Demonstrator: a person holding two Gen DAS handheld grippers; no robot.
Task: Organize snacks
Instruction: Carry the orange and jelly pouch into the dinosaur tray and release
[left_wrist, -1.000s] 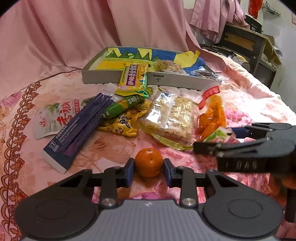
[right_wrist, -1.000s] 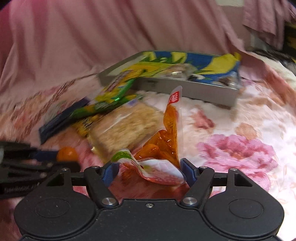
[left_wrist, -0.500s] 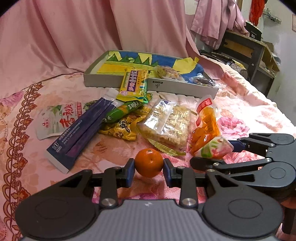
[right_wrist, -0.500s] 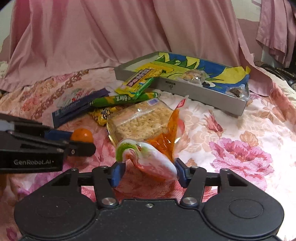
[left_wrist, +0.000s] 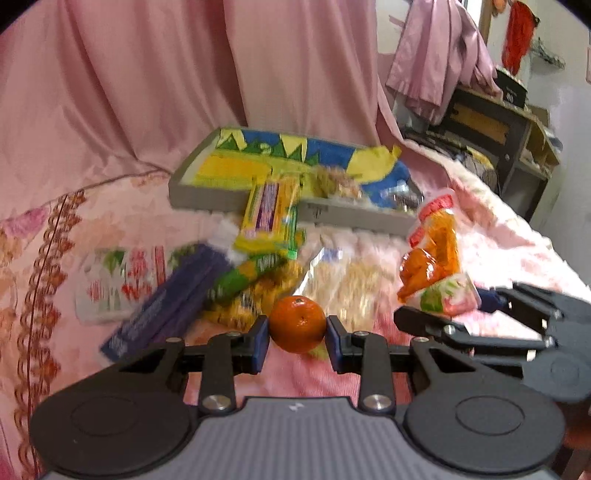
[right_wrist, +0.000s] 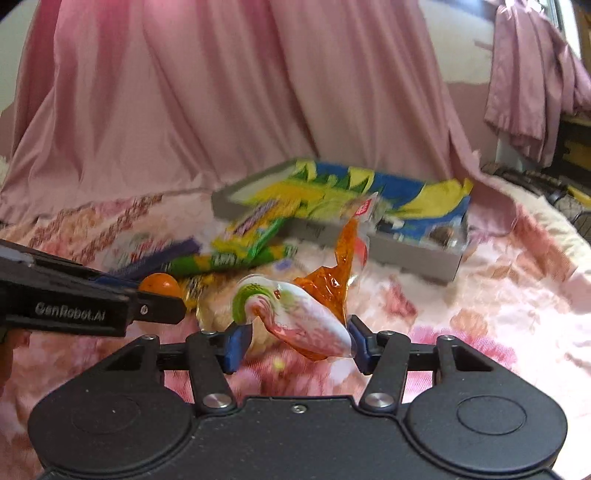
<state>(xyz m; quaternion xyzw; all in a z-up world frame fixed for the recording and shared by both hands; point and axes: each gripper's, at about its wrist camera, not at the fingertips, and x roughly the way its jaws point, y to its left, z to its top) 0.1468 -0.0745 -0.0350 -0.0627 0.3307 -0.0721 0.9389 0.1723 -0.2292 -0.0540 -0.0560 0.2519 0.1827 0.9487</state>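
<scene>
My left gripper (left_wrist: 297, 336) is shut on a small orange tangerine (left_wrist: 297, 324), held above the bedspread; the tangerine also shows in the right wrist view (right_wrist: 159, 284). My right gripper (right_wrist: 295, 341) is shut on an orange snack pouch (right_wrist: 295, 314) with a white and green end, lifted off the bed; the pouch also shows in the left wrist view (left_wrist: 436, 258). A grey tray (left_wrist: 236, 201) with a yellow and blue liner lies at the back, also in the right wrist view (right_wrist: 413, 254).
Loose snacks lie before the tray: a yellow bar pack (left_wrist: 269, 218) leaning on its rim, a green tube (left_wrist: 243, 277), a purple box (left_wrist: 166, 306), a clear rice-cake pack (left_wrist: 351, 280), a white sachet (left_wrist: 114, 284). Pink curtain behind, furniture (left_wrist: 491, 129) at right.
Both grippers have risen with their loads, and the pile of snacks now sits lower under them. The pouch hangs higher, nearer the tray. Both grips are unchanged.
</scene>
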